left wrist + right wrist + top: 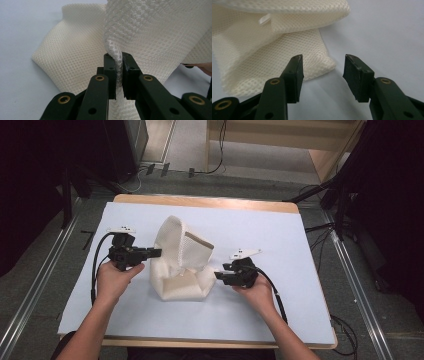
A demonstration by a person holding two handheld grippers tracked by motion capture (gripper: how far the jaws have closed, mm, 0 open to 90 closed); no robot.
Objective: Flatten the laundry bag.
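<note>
The mesh bag (pixel 181 262) sits near the middle of the table (pixel 280 235), half lifted: its lower part lies flat on the pale blue sheet while its upper part stands up in a soft hump. My left claw (pixel 156 252) is pinching a bunched ridge of the mesh at the bag's left edge; in the left gripper view the fabric (pixel 117 60) is squeezed between the two pads with the jaws pressed almost together. My right claw (pixel 218 275) is spread wide, empty, low over the table just beside the bag's lower right corner (pixel 322 65), close but not touching.

The main risk I see is the pinch itself. The mesh is slick, open weave, and I hold only a narrow fold, so a sharp pull could let it slide out and drop the raised part. If I close my right claw where it hangs now, I judge it will miss the corner or catch only one layer, leaving the bag twisted. Pulling the two claws apart too hard could stretch or snag the weave.
</note>
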